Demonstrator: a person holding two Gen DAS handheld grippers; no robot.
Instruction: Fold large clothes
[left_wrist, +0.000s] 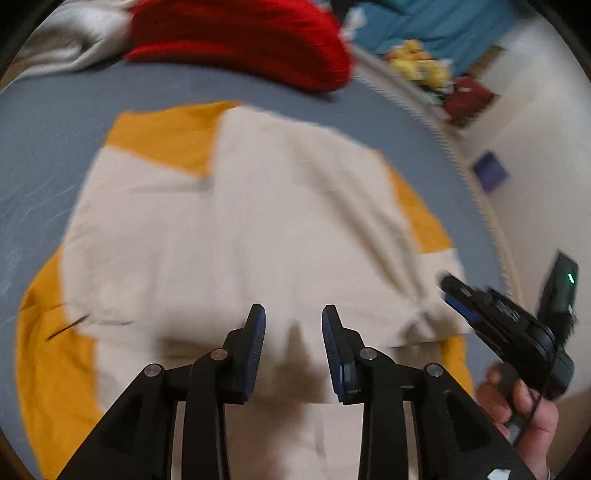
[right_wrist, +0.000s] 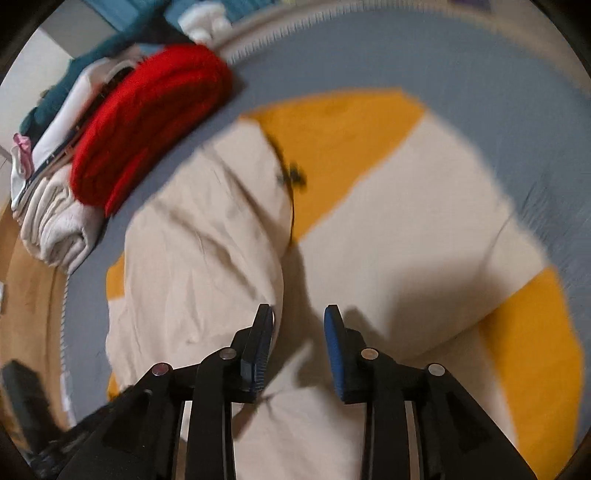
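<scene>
A large cream and mustard-yellow garment (left_wrist: 236, 221) lies spread on a grey-blue bed (left_wrist: 48, 155), partly folded. In the right wrist view, 1 side panel is already turned over onto the body, forming a raised fold edge down the middle; yellow patches show at the far edge and at both sides. The outline looks roughly rectangular but loose, with wrinkles, so more folds probably remain.

The left tongs (left_wrist: 293, 321) hover above the near part of the cloth with the jaws apart and nothing between them. The right tongs (right_wrist: 299, 321) also stand apart and empty, poised over the fold edge.

Beyond the garment, a folded red knit (right_wrist: 147, 122) and a folded pale cloth (right_wrist: 55, 225) rest at the bed's far side, apparently finished. Both views are blurred, so fine seams cannot be made out.
</scene>
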